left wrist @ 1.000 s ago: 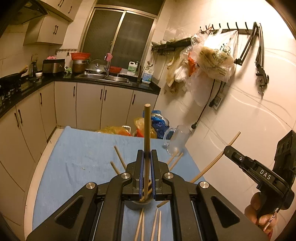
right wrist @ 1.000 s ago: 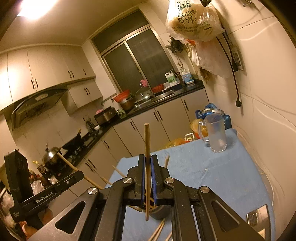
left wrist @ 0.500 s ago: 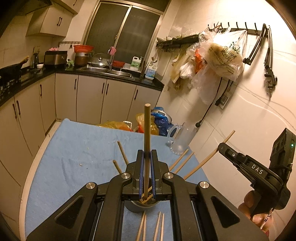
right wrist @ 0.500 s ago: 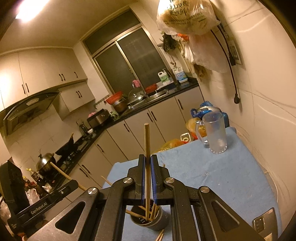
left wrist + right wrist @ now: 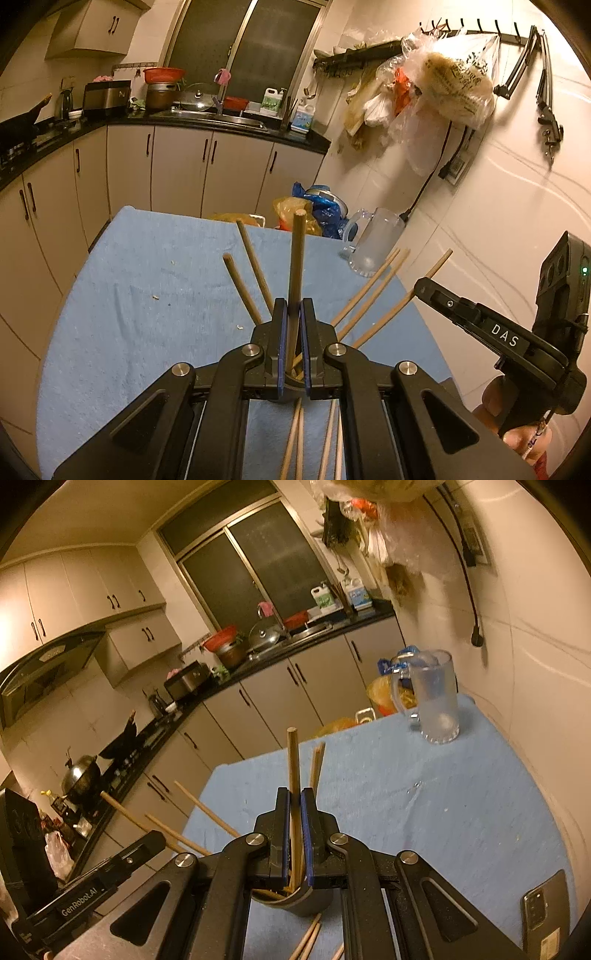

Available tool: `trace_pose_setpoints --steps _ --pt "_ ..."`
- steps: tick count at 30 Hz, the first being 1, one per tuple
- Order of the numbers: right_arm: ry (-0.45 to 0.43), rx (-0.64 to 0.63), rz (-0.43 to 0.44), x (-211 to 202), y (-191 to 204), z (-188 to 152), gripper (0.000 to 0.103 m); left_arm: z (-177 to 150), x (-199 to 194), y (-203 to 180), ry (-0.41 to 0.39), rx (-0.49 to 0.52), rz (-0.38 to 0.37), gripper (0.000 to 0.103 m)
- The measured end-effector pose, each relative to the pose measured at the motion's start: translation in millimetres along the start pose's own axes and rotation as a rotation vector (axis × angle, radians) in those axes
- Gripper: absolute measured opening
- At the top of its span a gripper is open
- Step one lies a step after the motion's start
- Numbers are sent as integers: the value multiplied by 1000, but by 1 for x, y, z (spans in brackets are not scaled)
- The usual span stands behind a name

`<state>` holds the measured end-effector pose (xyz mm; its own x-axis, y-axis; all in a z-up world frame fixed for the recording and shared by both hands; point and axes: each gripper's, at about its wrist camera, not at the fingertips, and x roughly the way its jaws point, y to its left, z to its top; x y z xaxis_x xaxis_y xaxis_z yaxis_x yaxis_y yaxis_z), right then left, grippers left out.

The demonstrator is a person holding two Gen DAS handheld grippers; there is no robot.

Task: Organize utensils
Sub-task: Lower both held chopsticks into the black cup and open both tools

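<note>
your left gripper (image 5: pixel 293 321) pinches one chopstick (image 5: pixel 297 266) upright over the grey cup (image 5: pixel 299 901), and your right gripper (image 5: pixel 294 812) pinches another chopstick (image 5: pixel 293 768) over the same cup. more chopsticks (image 5: pixel 369 295) lean out of it; others (image 5: pixel 295 439) lie on the blue desk (image 5: pixel 147 295). a glass mug (image 5: pixel 434 698) stands at the far edge, and a phone (image 5: pixel 543 912) lies near your right.

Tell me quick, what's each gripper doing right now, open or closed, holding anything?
Left gripper: closed on an upright chopstick.
Right gripper: closed on another upright chopstick.
</note>
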<state>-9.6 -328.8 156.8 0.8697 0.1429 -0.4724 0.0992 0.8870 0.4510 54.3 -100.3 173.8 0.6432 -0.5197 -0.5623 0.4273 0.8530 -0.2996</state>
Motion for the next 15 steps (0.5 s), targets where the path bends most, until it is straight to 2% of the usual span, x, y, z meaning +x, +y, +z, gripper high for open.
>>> trace_pose_setpoints --steps 15 --pt "56 -22 -1 21 2 -9 8 -1 13 9 16 -11 13 8"
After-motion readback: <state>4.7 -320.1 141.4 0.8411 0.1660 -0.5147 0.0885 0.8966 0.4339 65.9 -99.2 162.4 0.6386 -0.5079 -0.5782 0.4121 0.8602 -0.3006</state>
